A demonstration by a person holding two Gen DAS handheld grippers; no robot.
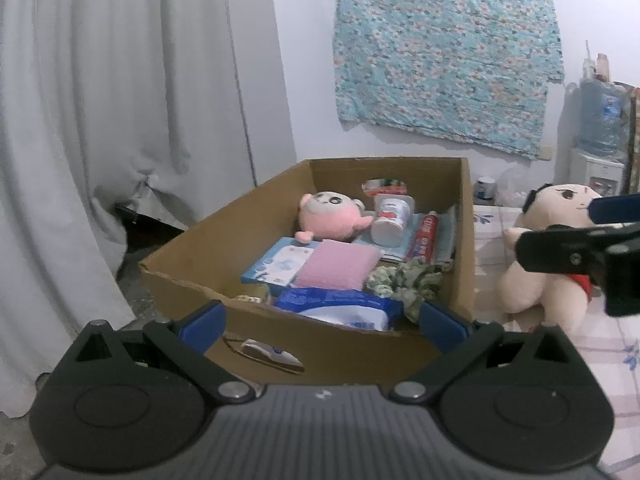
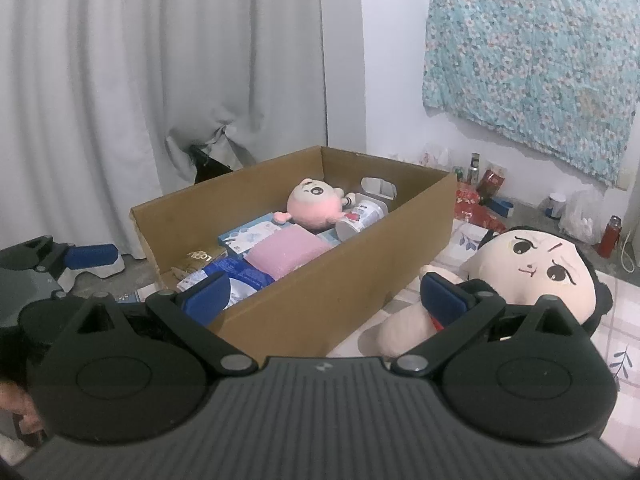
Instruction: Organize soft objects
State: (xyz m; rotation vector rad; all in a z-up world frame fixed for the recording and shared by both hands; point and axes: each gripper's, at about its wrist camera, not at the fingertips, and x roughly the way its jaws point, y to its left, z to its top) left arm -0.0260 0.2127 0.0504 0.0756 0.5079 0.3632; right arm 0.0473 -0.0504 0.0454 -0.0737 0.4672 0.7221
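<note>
An open cardboard box [image 1: 466,224] [image 2: 360,276] stands on the floor. In it lie a pink plush [image 1: 330,216] [image 2: 314,204], a pink sponge [image 1: 336,264] [image 2: 286,252], a green-white cloth [image 1: 408,280], a white cup [image 1: 390,218] and a toothpaste tube [image 1: 424,236]. A big cream doll with black hair [image 1: 548,264] [image 2: 532,268] sits right of the box. My left gripper [image 1: 322,322] is open and empty in front of the box. My right gripper [image 2: 322,300] is open and empty over the box's near wall, its right finger [image 2: 444,298] in front of the doll's body.
A grey curtain [image 1: 100,120] hangs at the left. A floral cloth [image 1: 444,52] hangs on the wall. A water dispenser [image 1: 600,140] stands far right. Bottles and small items [image 2: 480,184] line the wall behind the box. A patterned mat [image 1: 600,352] lies under the doll.
</note>
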